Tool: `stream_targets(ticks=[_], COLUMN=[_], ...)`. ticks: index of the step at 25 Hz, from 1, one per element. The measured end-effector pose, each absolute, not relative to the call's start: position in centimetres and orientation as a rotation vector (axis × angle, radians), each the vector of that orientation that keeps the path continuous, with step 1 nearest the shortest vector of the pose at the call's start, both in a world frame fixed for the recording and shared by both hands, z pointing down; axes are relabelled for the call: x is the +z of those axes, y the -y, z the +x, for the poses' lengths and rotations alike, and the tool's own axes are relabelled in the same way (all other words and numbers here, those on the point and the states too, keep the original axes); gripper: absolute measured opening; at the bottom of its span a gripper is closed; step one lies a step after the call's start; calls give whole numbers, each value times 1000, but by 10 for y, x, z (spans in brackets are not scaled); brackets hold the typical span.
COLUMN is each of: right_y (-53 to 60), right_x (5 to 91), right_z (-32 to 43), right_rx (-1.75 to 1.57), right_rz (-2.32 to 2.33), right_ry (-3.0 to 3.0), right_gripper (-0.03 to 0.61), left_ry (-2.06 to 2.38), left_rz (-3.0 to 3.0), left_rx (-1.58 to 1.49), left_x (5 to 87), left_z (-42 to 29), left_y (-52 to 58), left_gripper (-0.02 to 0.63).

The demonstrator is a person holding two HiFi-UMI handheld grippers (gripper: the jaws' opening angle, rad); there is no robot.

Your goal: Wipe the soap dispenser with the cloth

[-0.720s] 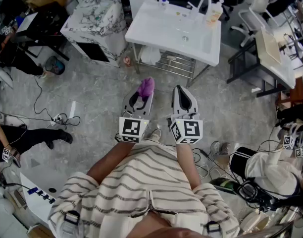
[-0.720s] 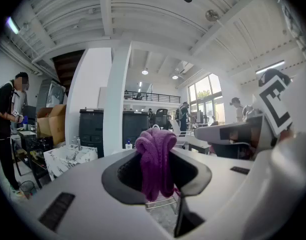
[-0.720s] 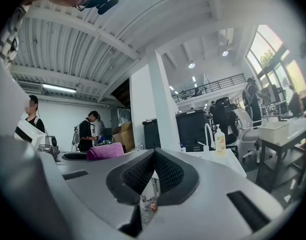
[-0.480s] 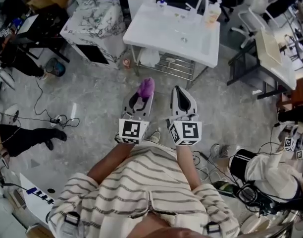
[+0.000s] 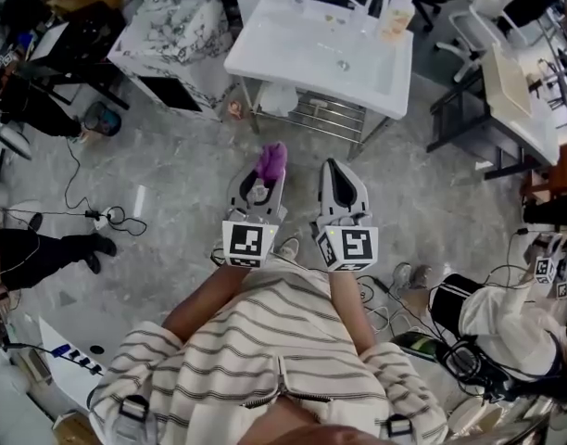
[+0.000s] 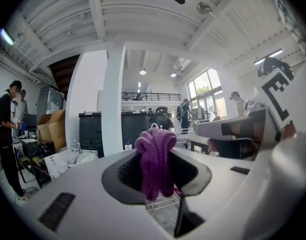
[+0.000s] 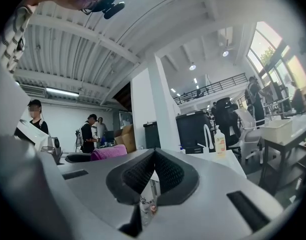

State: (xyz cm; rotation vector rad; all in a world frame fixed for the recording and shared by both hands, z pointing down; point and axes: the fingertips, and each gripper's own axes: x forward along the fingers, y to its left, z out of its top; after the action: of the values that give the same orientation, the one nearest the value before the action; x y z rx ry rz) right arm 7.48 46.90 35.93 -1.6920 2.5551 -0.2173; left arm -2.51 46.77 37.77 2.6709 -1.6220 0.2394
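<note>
Purple cloth (image 5: 270,160), white sink (image 5: 276,50), striped shirt (image 5: 293,334) — cream and dark, marbled grey floor (image 5: 177,170)

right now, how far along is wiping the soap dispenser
Done: the left claw is shut on the purple cloth. In hand: both claws hang over the floor, short of the sink; the right claw is shut, empty. Left: reach the soap dispenser at the sink's back edge and wipe it.

The soap dispenser (image 5: 396,17) is set on the far right corner of the sink (image 5: 283,49). Before the sink, the cloth (image 5: 270,161) is held in the left gripper (image 5: 262,182), and the right gripper (image 5: 333,171) is placed alongside.
</note>
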Motion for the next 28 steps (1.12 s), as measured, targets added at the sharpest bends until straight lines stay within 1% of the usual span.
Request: stream_targets(ticks=[8, 11, 15, 21, 28], right_y=[-446, -414, -344, -241, -95], right_x=[381, 393, 402, 407, 375], right_z=[97, 101, 78, 45, 33], right_rx=[-233, -235, -273, -296, -268], right_rz=[-1711, -1691, -1690, -1720, -1839], right_ry=[-2554, -2557, -2587, -2587, -2485], right_gripper=[-3, -3, -3, -3, -3], left_ry=[1609, 1621, 1614, 1537, 1395], left_rz=[2683, 2683, 2651, 2693, 2794], left_rx=[234, 247, 265, 201, 201], left_x=[394, 408, 417, 412, 387], left_z=[-1, 5, -16, -37, -48], left_y=[-442, -415, -350, -248, -101], left_gripper=[117, 117, 117, 117, 117])
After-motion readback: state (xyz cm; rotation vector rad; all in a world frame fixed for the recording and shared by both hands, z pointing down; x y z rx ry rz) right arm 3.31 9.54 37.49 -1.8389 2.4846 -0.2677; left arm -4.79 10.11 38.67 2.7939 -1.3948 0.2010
